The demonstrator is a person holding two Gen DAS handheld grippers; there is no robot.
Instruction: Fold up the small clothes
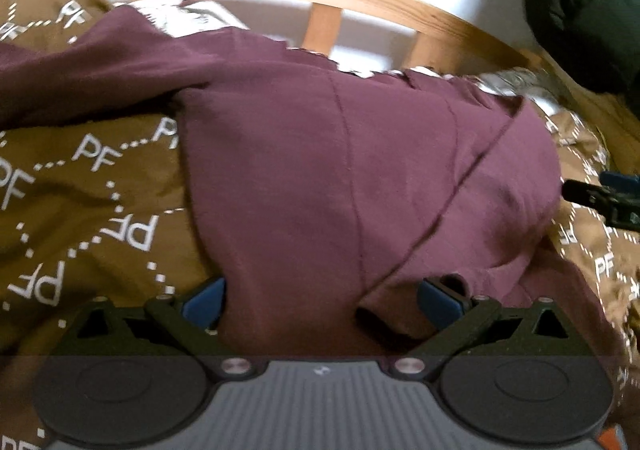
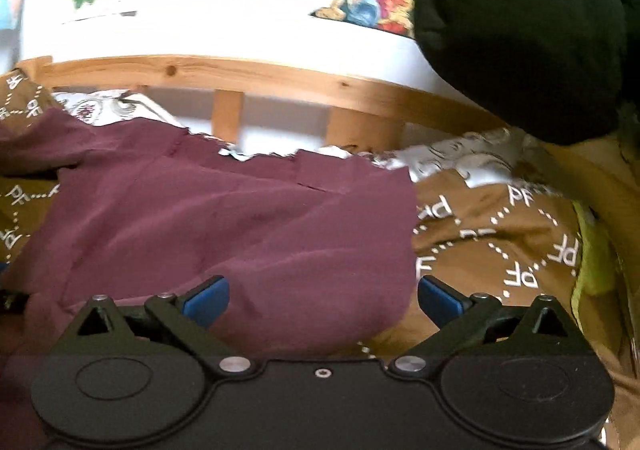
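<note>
The maroon garment (image 1: 360, 170) lies spread over a brown bedspread (image 1: 80, 178) printed with white "PF" letters and dotted lines, and it fills the middle of both wrist views. It looks like a soft, matte knit with stitched seams running from 12 toward 6 o'clock in the left view, and its far edge at 12 o'clock is ragged in outline against a white patterned sheet (image 2: 460, 162).

By my reading the folding is at an early stage. One flap seems laid diagonally over the body toward 3 o'clock in the left view, but the cloth is rumpled, a sleeve-like part trails off toward 10 o'clock, and no neat rectangle has formed. Most of the folds appear left to do.

The left gripper (image 1: 320, 300) stands with its blue-padded fingers wide apart, and cloth bulges up between them without being pinched. The right gripper (image 2: 322, 300) is likewise spread wide and holds nothing; the garment's right edge falls between its pads, with the bedspread under the pad at 4 o'clock. Its tip shows at 3 o'clock in the left view.

Beyond, at 12 o'clock, runs a knotty pine bed rail (image 2: 240, 68) with slats, and a dark bulky fabric mass (image 2: 520, 30) sits at 1 to 2 o'clock.
</note>
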